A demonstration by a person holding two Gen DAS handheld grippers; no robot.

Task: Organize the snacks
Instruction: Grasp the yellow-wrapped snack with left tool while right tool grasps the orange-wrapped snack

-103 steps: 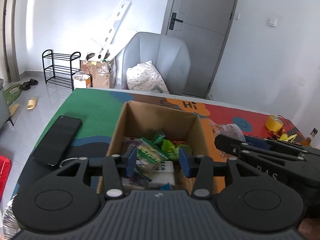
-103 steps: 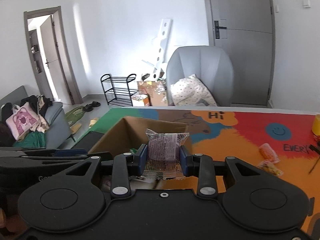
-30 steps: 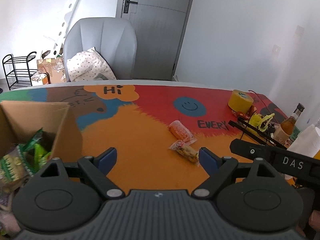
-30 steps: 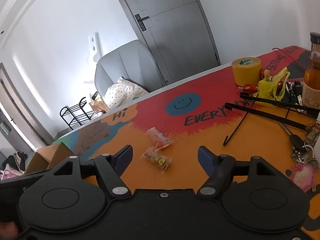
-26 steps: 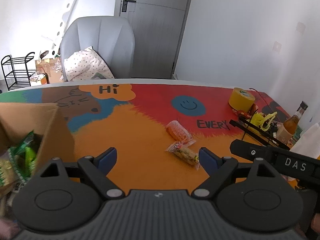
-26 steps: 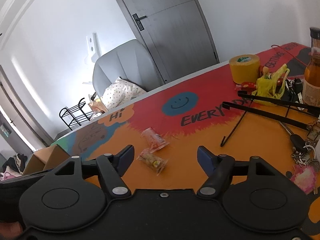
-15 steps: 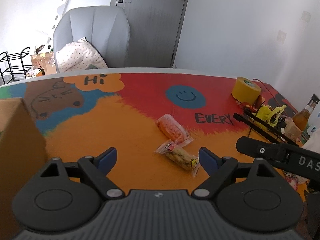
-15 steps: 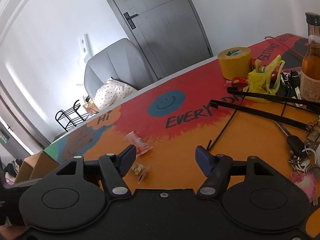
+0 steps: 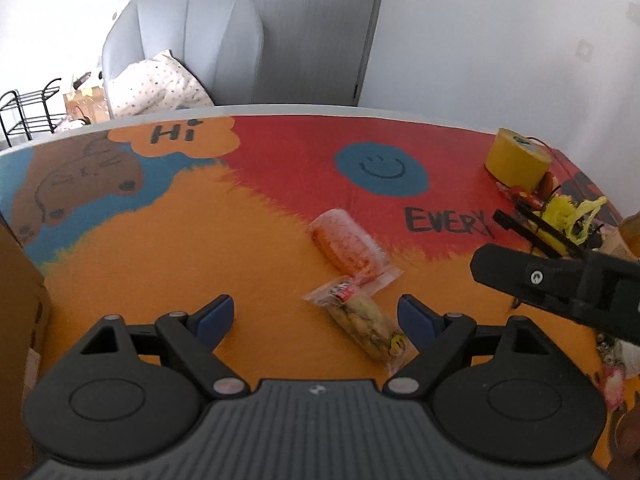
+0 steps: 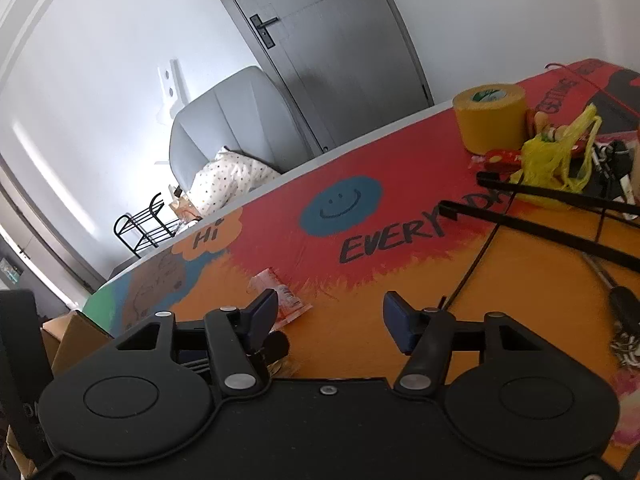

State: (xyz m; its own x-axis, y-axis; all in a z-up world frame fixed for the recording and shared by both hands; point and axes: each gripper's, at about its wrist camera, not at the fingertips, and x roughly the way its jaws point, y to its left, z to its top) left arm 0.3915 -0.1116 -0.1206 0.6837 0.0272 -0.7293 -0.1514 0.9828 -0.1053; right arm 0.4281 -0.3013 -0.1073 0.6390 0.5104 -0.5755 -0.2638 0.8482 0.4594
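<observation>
Two snack packets lie on the colourful table mat. An orange packet (image 9: 346,241) lies further off, and a clear packet with yellowish pieces (image 9: 363,322) lies just in front of it, between my left gripper's fingers and near the right one. My left gripper (image 9: 316,316) is open and empty, low over the mat. My right gripper (image 10: 330,314) is open and empty; the orange packet (image 10: 276,288) lies by its left finger. The cardboard box (image 9: 20,292) is at the left edge, and also shows in the right wrist view (image 10: 70,340).
At the right stand a yellow tape roll (image 9: 516,158), a yellow plastic bag (image 10: 556,160), black rods (image 10: 560,224) and keys (image 10: 624,320). A grey chair (image 9: 184,48) with a cushion stands behind the table. The right gripper's body (image 9: 560,280) reaches in from the right.
Both grippers have let go of their packets at the box and swung right, open. The left one has closed in on the two loose packets; the right one has moved lower over the mat.
</observation>
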